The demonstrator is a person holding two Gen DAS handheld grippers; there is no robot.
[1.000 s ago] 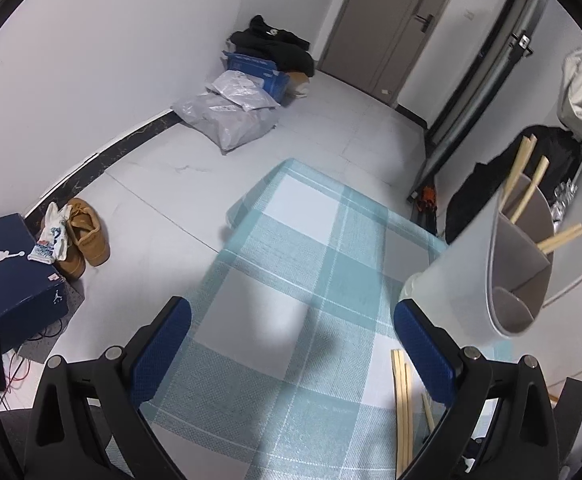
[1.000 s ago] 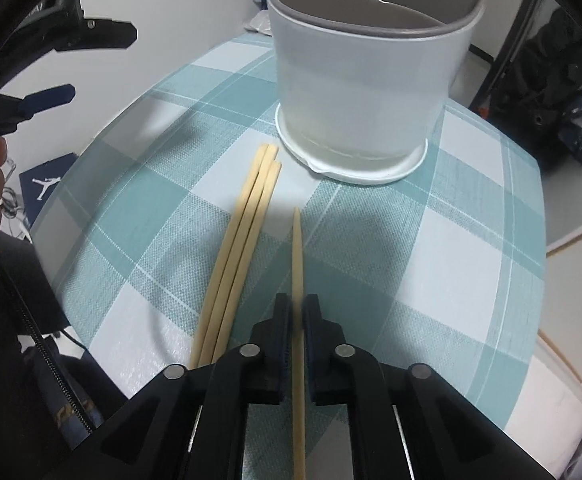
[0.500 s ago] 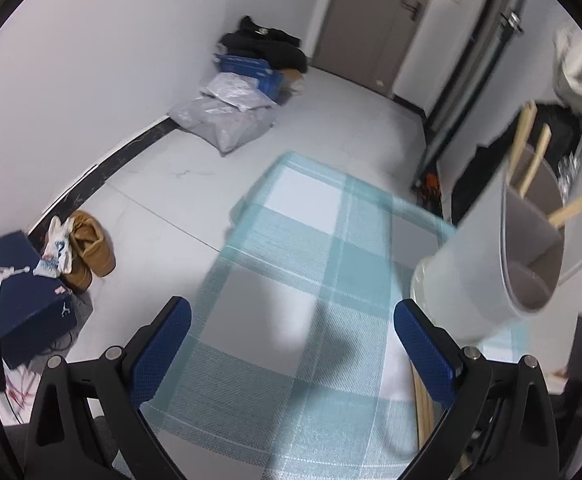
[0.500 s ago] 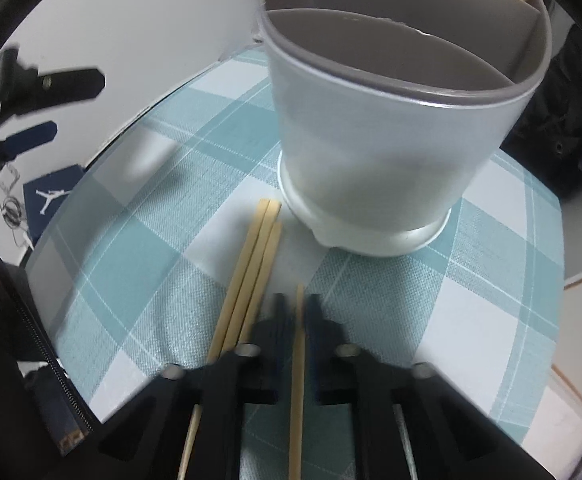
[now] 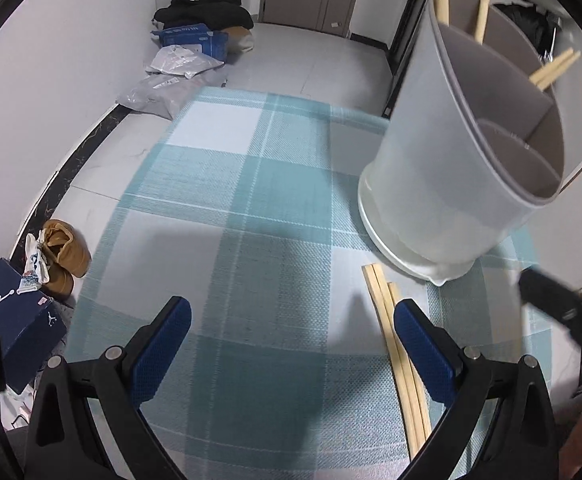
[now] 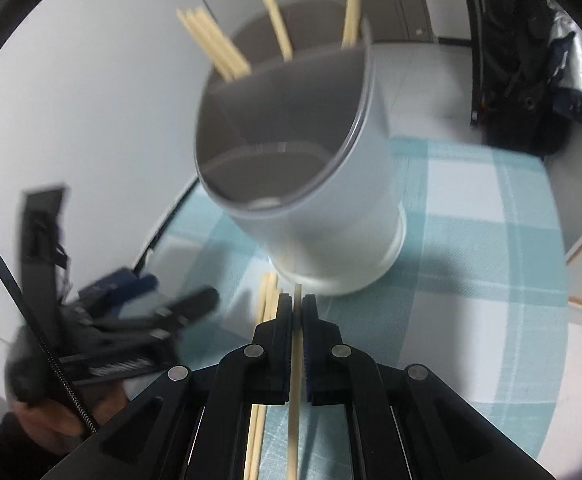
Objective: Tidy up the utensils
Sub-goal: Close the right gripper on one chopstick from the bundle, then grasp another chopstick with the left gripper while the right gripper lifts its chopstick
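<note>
One chopstick [image 6: 295, 356] sits clamped between the pads of the right gripper [image 6: 297, 309], which is closed on it near its forward end; the stick runs back along the gripper's centre line toward the camera. The divided holder [image 6: 315, 200] stands just ahead on the checked cloth [image 6: 471, 248], with several chopsticks already leaning in its far compartment [image 6: 219, 48]. Three more chopsticks [image 5: 395, 344] lie flat on the cloth beside the holder's base, close to the right-hand finger of the left gripper [image 5: 291, 328]. The left gripper is open, nothing between its blue pads [image 5: 169, 334], and it hangs over the cloth.

The step in hand appears to be carrying the gripped chopstick to the holder and dropping it in with the others.

Procedure, as judged from this position:
- Lift until the forward tip clears the holder's grey rim [image 6: 365, 92] before moving across. The tip now sits low, close to the base.
- Tilt the stick toward upright, tip down, so it enters the compartment lengthwise.
- Aim for the far compartment, where the matching sticks stand, and avoid the inner dividers.
- Release only once the tip is well inside; the grip is near one end, so the long free part may swing.
- Keep the left gripper clear of the holder. A knock could tip it.
</note>
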